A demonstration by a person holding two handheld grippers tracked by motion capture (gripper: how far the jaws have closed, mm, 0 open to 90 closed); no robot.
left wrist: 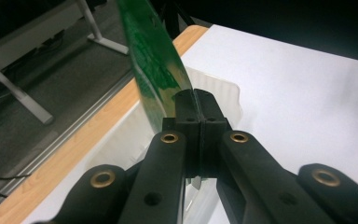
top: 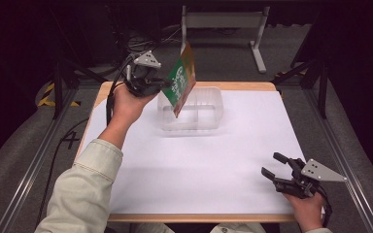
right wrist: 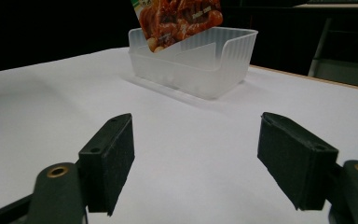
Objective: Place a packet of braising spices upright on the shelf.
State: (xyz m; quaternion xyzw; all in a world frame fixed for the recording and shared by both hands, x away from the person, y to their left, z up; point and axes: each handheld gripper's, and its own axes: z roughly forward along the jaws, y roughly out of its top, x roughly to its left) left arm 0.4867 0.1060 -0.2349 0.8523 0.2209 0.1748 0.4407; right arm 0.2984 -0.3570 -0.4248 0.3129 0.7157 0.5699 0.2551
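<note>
A flat green and orange food packet (top: 182, 79) hangs tilted over a clear plastic container (top: 209, 114) at the back of the white table. My left gripper (top: 161, 83) is shut on the packet's edge, held above the container's left side. In the left gripper view the jaws pinch the green packet (left wrist: 154, 65) with the container's rim (left wrist: 223, 91) just beyond. The right gripper view shows the packet's picture side (right wrist: 179, 18) dipping into the container (right wrist: 200, 65). My right gripper (top: 275, 166) rests open near the table's front right corner, nothing between its pads (right wrist: 116, 158).
White paper (top: 199, 160) covers the wooden table top. A grey metal stand (top: 223, 22) sits on the floor behind the table. Dark frame rails (top: 34, 160) run along both sides.
</note>
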